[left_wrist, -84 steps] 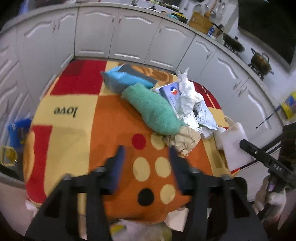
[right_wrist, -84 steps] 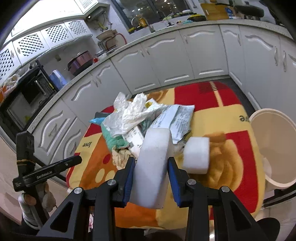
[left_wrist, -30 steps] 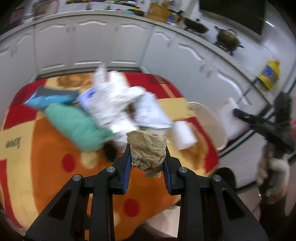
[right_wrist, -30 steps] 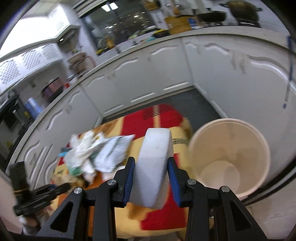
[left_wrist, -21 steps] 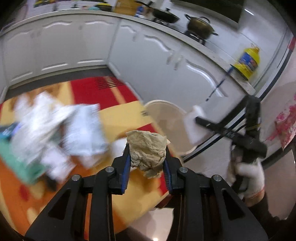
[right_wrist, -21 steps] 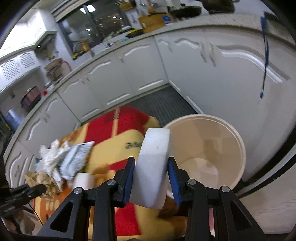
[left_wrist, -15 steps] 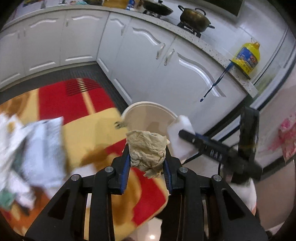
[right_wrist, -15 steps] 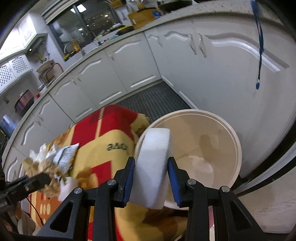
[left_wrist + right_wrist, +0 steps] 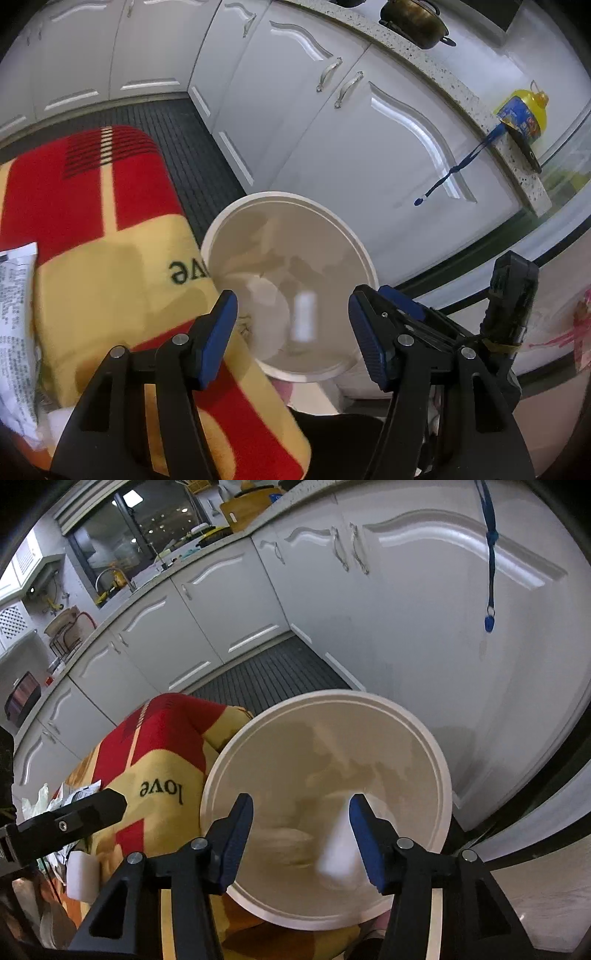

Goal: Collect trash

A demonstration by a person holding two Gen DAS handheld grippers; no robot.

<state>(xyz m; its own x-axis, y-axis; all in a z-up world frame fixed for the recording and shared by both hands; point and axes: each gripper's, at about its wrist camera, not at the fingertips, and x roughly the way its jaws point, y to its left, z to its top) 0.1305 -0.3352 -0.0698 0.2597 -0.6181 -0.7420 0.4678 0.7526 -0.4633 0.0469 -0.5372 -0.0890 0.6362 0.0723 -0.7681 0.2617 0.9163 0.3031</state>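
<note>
My left tongs (image 9: 293,323) gaped wide and empty, my right tongs (image 9: 301,825) likewise, both over one cream bin (image 9: 441,775), one white foam block (image 9: 338,853) blurred inside.

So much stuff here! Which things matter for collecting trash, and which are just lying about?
Part of the job:
left gripper, open
right gripper, open
white bin
white foam block, blurred inside the bin
paper litter on the blanket

Just lying about:
yellow oil bottle
dark pot
blue lanyard
</note>
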